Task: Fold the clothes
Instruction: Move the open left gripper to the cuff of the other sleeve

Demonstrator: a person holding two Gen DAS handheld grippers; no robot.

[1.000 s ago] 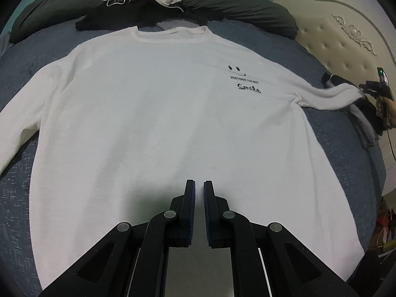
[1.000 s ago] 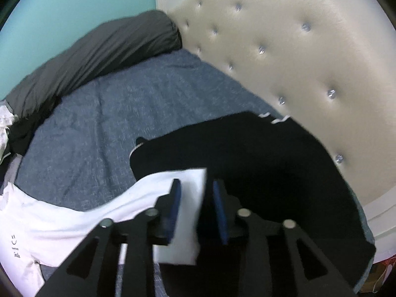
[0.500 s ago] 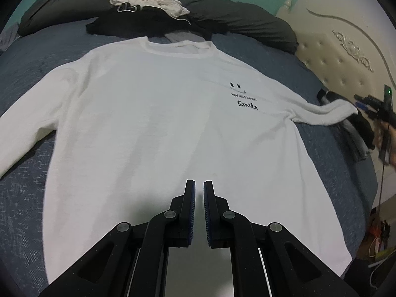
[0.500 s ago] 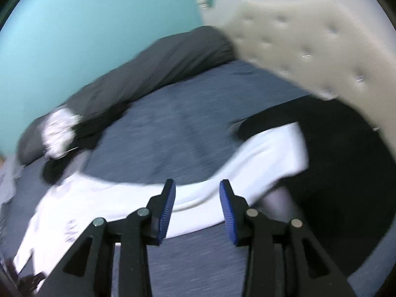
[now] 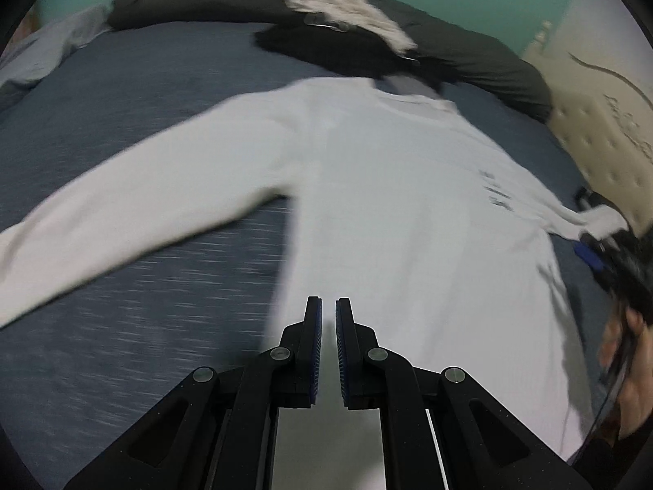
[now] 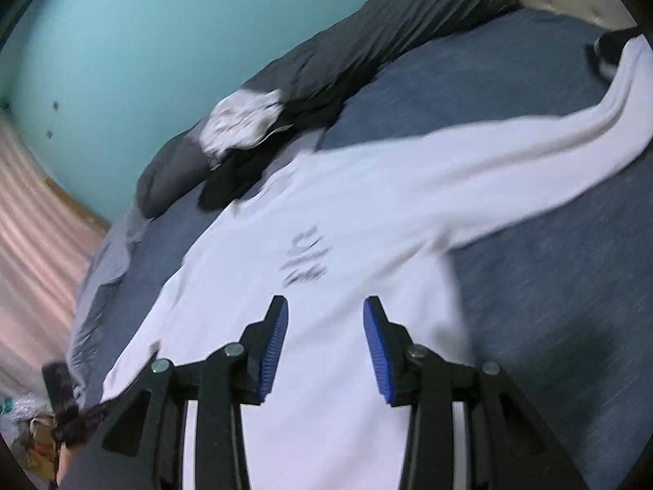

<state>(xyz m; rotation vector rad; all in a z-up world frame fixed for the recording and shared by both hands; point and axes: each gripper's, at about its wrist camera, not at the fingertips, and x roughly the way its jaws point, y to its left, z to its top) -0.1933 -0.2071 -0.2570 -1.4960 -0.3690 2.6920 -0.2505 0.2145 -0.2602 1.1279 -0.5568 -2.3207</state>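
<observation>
A white long-sleeved shirt with small black print lies flat, front up, on the blue bed, both sleeves spread out. My left gripper hovers over the shirt's lower hem area, its jaws nearly together with nothing between them. My right gripper is open above the shirt's body, just below the black print, holding nothing. The shirt's sleeve stretches away to the upper right. In the left wrist view the right gripper shows blurred at the right edge, near the sleeve's cuff.
A dark grey duvet roll lies along the head of the bed with a crumpled white garment and a black garment on it. A cream tufted headboard stands at the right. A black garment lies under the sleeve's end.
The right gripper let go of the sleeve cuff, opened wide and swung back over the shirt's body. The left gripper's view has swung left, showing more of the left sleeve.
</observation>
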